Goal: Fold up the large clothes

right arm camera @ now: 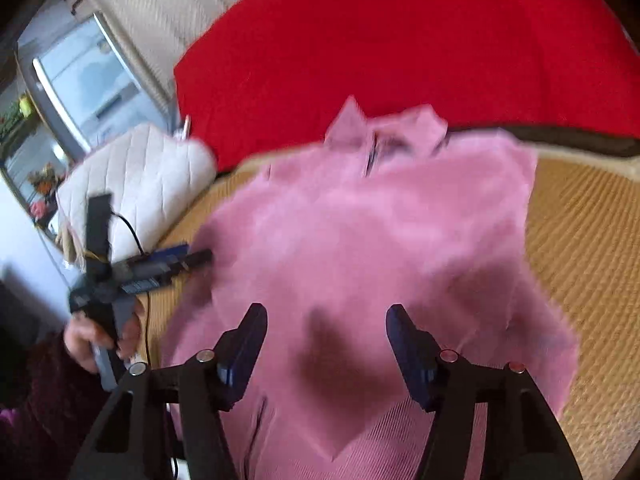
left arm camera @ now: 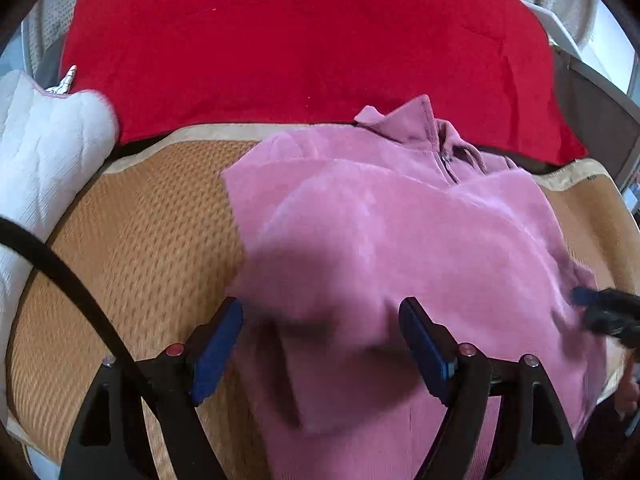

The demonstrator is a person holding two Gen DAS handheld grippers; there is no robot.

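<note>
Left wrist view: left hand-held gripper [left arm camera: 320, 344] spread wide, holding nothing, over pink sweater [left arm camera: 400, 240] lying on woven mat [left arm camera: 140, 240]. Right wrist view: right hand-held gripper [right arm camera: 326, 350] likewise wide apart, empty, above the sweater's lower part; motion blur hides any contact.

A pink sweater [left arm camera: 392, 232] with a zip collar lies on a woven tan mat [left arm camera: 132, 248], collar toward a red blanket [left arm camera: 304, 40] beyond the mat's far edge. The left hand-held gripper [left arm camera: 320, 320] hovers over the sweater's near part, its blue-padded fingers [left arm camera: 424, 344] spread wide with nothing between them. A white quilted cushion [left arm camera: 44, 152] sits at the left. The right hand-held gripper [left arm camera: 608, 312] shows blurred at the sweater's right edge.
</note>
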